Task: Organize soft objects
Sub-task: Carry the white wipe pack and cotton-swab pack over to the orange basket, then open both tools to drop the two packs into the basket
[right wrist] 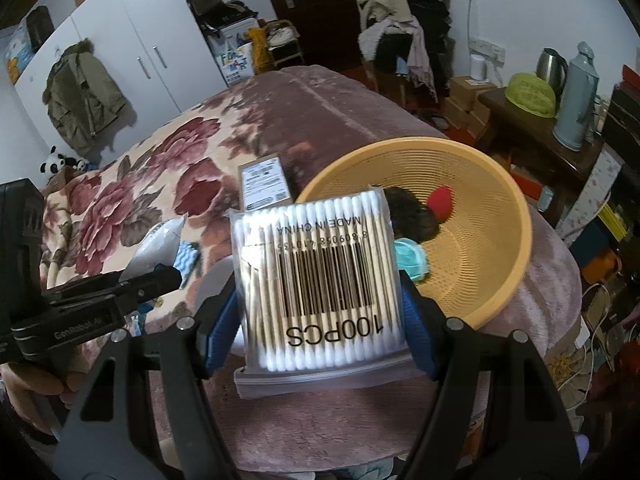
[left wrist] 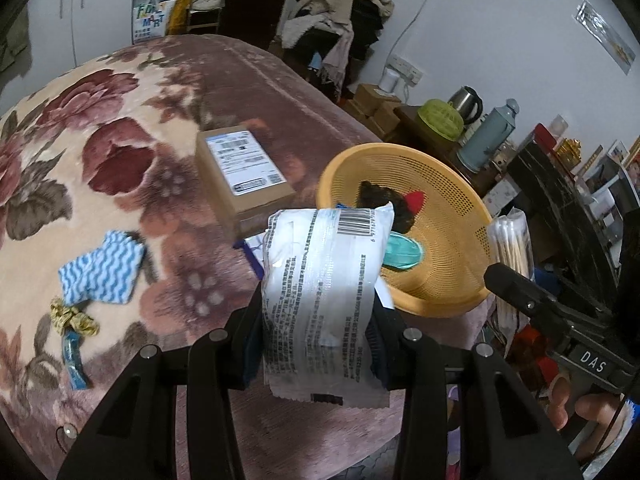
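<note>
Floral plush blanket fills the left and centre of both views, spread over a bed in a cluttered bedroom, and over it both tools are busy: low in the centre of the left wrist view, the left gripper is clamped on a white packet printed with text and a barcode, pads pressing its sides, the packet standing up toward the yellow basket at right centre. Over in the right wrist view, lower centre, the right gripper stands wider, its blue pads squeezing a clear bag of cotton swabs, held just before the basket's near rim. Inside that basket, a dark cloth, a red piece and a teal item. Upper centre of the left view, a cardboard box with a shipping label lies on the blanket just left of the basket; at lower left, well apart, a blue-and-white wavy cloth and a yellowish scrunchie. White wardrobe at upper left, a heap of clothes at the top, a thermos at right
</note>
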Demonstrator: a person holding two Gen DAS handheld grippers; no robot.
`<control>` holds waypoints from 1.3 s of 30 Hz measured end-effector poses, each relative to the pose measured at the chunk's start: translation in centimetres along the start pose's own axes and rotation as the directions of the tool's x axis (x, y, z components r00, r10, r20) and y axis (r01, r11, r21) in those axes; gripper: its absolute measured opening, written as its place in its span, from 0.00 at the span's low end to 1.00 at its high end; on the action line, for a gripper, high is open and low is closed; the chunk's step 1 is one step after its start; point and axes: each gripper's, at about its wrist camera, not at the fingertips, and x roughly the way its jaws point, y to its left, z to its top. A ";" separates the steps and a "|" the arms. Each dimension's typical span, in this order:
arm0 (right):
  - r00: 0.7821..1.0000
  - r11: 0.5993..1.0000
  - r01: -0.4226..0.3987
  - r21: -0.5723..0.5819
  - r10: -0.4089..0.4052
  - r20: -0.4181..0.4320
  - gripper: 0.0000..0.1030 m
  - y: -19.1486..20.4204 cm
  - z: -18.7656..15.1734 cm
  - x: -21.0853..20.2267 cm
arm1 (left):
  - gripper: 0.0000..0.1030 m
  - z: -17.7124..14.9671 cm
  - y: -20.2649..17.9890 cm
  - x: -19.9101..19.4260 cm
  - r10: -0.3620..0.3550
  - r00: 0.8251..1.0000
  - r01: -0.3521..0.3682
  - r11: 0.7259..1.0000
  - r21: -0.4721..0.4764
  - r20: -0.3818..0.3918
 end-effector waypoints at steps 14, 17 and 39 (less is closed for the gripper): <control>0.998 0.997 0.061 0.043 -0.061 0.003 0.70 -3.0 0.2 -0.3 | 0.43 1.2 -3.1 2.2 -0.039 0.999 0.040 0.998 0.040 -0.029; 0.998 0.996 0.069 0.049 -0.070 0.006 0.70 -3.4 0.2 -0.4 | 0.43 1.3 -3.7 2.7 -0.046 0.998 0.048 0.998 0.051 -0.033; 0.995 0.985 0.097 0.141 -0.096 -0.012 0.70 -6.7 1.2 1.1 | 0.45 2.8 -7.4 7.0 -0.108 0.989 0.116 0.991 0.074 -0.098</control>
